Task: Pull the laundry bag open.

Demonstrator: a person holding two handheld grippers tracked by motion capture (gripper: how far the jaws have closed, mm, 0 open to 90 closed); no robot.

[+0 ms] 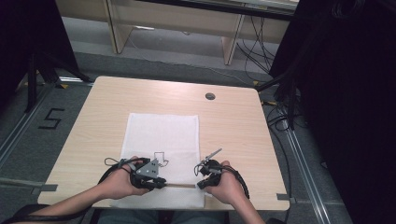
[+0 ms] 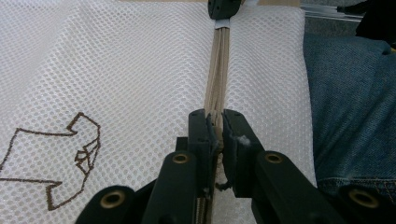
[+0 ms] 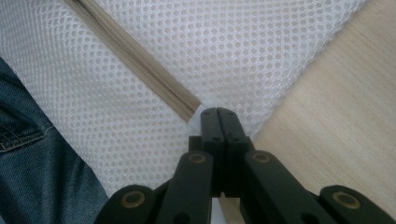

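A white mesh laundry bag [image 1: 161, 140] lies flat on the table [image 1: 233, 126], its long axis running from the near edge toward the far edge, its near end overhanging the near edge slightly. Its beige zipper [image 2: 217, 70] runs along that near end, parallel to the table's near edge, from the left gripper [image 1: 158, 183] to the right gripper [image 1: 201, 184]. The left gripper's jaws stand narrow, clamped on the zipper tape, probably at the slider, though the pads hide it. The right gripper's jaws are pressed fully together at the zipper's end [image 3: 194, 109] near the bag's near right corner; they seem to pinch the mesh there, but the view is too tight to be sure. The risk from here: if the right grip is only on loose mesh, a pull by the left gripper would drag the whole bag sideways or off the near edge instead of moving the slider, and the fine mesh could catch in the teeth and jam
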